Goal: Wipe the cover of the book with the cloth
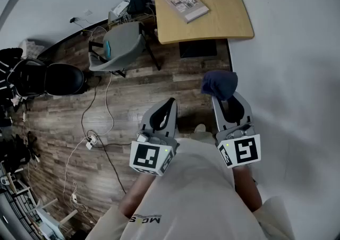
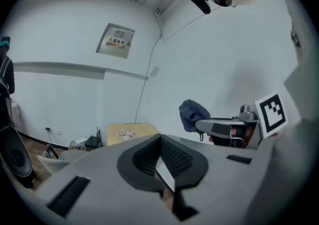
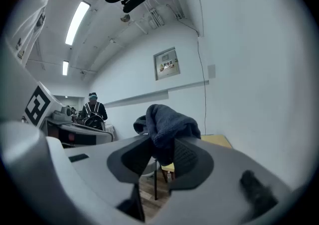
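Softly bunched cloth (image 3: 167,122) (dark, plush) fills right gripper (image 3: 162,150).

The book (image 1: 186,4) lies on the surface (image 1: 228,21) far ahead, with a chair (image 1: 119,48) just left of it. Nearer, over the floor (image 1: 175,82), left tongs (image 1: 170,102) and right tongs (image 1: 222,98) sit side by side, the cloth (image 1: 219,84) between the right pair's jaws. Cables (image 1: 93,138) trail off left.

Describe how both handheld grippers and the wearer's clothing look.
Both the left gripper and right gripper are light grey plastic with black ribbed pads, each carrying a white cube with black square markers and a small green light. The person wears a white short-sleeved shirt.
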Tool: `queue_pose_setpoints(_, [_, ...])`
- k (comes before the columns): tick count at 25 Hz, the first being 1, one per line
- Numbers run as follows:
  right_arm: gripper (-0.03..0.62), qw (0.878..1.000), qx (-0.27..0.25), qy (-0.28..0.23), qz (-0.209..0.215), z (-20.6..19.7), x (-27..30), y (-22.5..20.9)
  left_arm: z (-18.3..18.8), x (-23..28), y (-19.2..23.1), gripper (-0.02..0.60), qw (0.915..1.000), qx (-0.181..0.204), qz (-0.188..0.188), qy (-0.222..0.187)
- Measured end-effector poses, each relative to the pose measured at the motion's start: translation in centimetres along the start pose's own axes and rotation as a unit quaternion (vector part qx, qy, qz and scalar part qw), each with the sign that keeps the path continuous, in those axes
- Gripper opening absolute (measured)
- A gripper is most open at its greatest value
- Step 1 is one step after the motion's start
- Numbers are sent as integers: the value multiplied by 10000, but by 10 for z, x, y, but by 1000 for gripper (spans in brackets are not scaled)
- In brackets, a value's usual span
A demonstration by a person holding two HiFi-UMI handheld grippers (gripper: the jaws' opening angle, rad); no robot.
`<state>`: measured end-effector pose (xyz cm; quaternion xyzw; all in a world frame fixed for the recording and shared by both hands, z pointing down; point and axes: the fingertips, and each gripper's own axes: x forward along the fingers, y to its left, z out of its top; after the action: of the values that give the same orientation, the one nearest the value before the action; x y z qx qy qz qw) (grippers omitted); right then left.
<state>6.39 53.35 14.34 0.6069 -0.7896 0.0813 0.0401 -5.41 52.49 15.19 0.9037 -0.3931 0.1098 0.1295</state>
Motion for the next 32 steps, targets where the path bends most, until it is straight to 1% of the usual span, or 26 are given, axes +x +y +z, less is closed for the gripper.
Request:
queue_pose_setpoints(4, [117, 9998, -68, -64, 149, 4, 12, 18, 1, 1, 17, 2, 9999, 109, -44, 63])
queue_pose_setpoints(6, [117, 9999, -28, 13, 130, 1, 18, 21, 8, 2, 25, 2, 9998, 156, -81, 36])
queue_pose_setpoints(8, [117, 9999, 135, 85, 58, -1, 25, 22, 13, 3, 34, 2, 9998, 146, -127, 19])
queue_pose_setpoints(11, [117, 9992, 391, 90, -33, -2, 36, 26, 10, 0, 53, 2, 9998, 73, -161, 33])
queue_pose_setpoints(14, [117, 9993, 323, 103, -147, 2, 49, 35, 7, -7, 77, 2, 9998, -31, -189, 58])
queue_pose_setpoints(18, [117, 9987, 463, 6, -216, 15, 77, 47, 13, -11, 116, 2, 9996, -170, -247, 9])
queue_pose_setpoints(19, [117, 9990, 365, 47, -240, 17, 85, 54, 14, -13, 127, 2, 9993, -241, -285, -12])
queue_pose_setpoints(21, [117, 9994, 146, 157, -282, 16, 99, 70, 16, -18, 148, 2, 9978, -512, -421, -41])
queue_pose_setpoints(23, [117, 9992, 121, 232, -291, 12, 111, 85, 20, -22, 168, 2, 9956, -741, -564, -87])
queue_pose_setpoints(26, [117, 9984, 226, 338, -389, 6, 127, 101, 30, -25, 192, 2, 9961, -576, -664, -113])
queue_pose_setpoints(29, [117, 9977, 354, 383, -430, 7, 141, 116, 24, -31, 214, 2, 9954, -674, -685, 3])
queue_pose_setpoints(32, [117, 9978, 301, 389, -436, 12, 160, 115, 20, -20, 231, 2, 9952, -687, -690, 114])
